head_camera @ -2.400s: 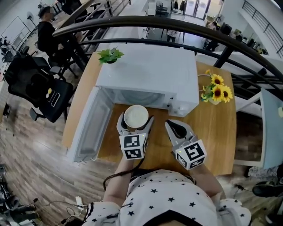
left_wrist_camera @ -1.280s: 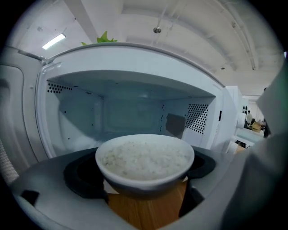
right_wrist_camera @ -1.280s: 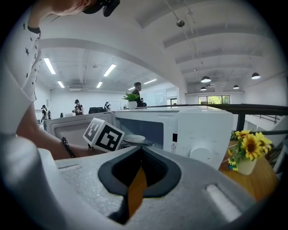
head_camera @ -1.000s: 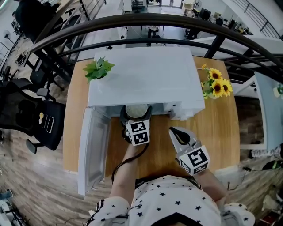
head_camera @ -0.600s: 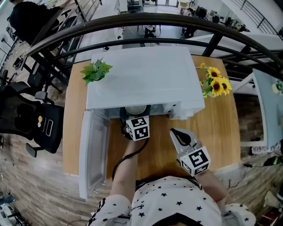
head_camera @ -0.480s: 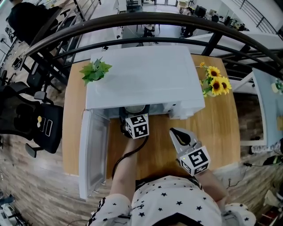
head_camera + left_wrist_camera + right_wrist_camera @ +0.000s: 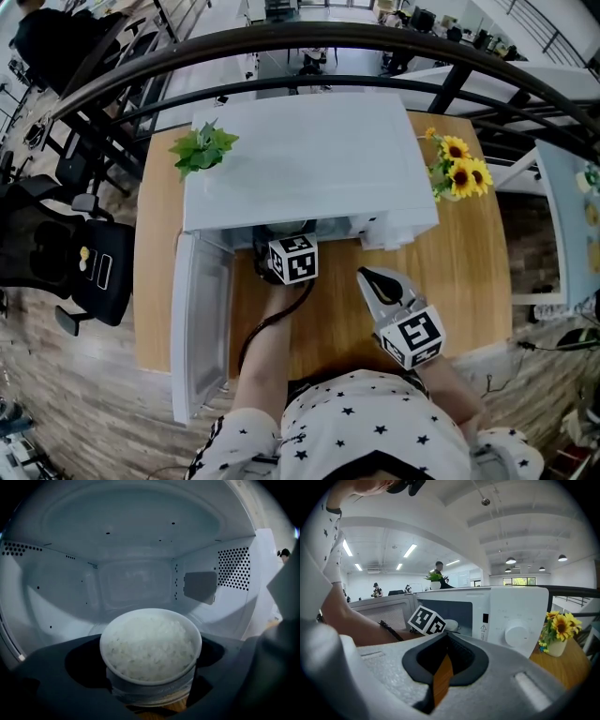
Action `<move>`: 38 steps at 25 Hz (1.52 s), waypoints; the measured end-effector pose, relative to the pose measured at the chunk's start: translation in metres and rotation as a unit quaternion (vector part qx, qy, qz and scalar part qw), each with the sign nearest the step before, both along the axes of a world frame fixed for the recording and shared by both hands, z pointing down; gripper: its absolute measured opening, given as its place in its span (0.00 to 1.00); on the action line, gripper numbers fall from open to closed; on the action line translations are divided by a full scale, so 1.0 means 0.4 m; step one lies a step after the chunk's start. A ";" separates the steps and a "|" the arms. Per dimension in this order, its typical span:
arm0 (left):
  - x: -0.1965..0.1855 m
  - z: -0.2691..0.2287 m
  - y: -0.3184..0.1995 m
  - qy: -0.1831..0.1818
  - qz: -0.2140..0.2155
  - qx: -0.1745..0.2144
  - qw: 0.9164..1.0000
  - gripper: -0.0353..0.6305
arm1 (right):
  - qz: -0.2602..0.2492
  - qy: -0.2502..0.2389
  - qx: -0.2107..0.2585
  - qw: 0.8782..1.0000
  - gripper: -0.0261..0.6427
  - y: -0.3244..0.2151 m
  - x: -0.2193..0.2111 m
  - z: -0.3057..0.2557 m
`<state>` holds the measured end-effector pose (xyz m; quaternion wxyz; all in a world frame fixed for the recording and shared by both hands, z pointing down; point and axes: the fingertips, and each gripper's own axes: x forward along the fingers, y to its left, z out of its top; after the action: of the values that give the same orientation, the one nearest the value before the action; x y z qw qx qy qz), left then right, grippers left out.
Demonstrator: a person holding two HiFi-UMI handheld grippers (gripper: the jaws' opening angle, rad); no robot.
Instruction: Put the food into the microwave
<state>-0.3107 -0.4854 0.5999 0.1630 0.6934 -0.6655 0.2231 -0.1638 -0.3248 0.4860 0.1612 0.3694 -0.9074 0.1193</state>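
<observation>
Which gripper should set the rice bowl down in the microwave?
Left. The left gripper clamps the rice bowl inside the microwave cavity; the right gripper is shut, empty, outside over the table.

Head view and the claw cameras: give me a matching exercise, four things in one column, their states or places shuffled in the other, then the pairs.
1 bowl of rice
2 microwave door
3 sunflowers
4 right claw

A swung open, at the left
B shut, empty
C gripped by the left claw
D on the table, right of the microwave

Pairs: 1-C, 2-A, 3-D, 4-B
</observation>
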 end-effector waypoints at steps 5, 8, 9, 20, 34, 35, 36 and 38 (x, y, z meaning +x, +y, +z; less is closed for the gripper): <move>-0.001 0.000 -0.001 0.001 -0.001 0.000 1.000 0.82 | -0.003 -0.001 0.006 1.000 0.05 0.005 -0.005 -0.008; 0.001 0.000 0.002 0.002 0.005 0.002 1.000 0.82 | 0.004 -0.002 0.004 1.000 0.05 0.013 0.003 -0.008; 0.003 -0.001 0.005 0.003 0.009 0.003 1.000 0.82 | 0.005 -0.002 0.004 1.000 0.05 0.016 0.006 -0.008; 0.021 -0.013 0.079 0.008 0.004 0.003 1.000 0.82 | -0.001 -0.004 0.012 1.000 0.05 0.060 0.051 -0.027; 0.129 -0.117 0.299 0.048 -0.007 0.030 0.998 0.82 | -0.023 -0.015 0.021 0.999 0.05 0.201 0.161 -0.052; 0.138 -0.125 0.318 0.050 -0.006 0.031 0.998 0.81 | -0.025 -0.017 0.022 0.999 0.05 0.214 0.168 -0.053; 0.147 -0.132 0.338 0.050 -0.006 0.032 0.998 0.81 | -0.028 -0.017 0.024 0.999 0.05 0.227 0.176 -0.054; 0.167 -0.150 0.379 0.048 -0.007 0.037 0.998 0.80 | -0.032 -0.019 0.026 0.999 0.05 0.257 0.192 -0.056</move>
<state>-0.2439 -0.3337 0.5401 0.1704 0.7045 -0.6692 0.1638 -0.0872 -0.2220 0.4638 0.1379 0.3421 -0.9244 0.0971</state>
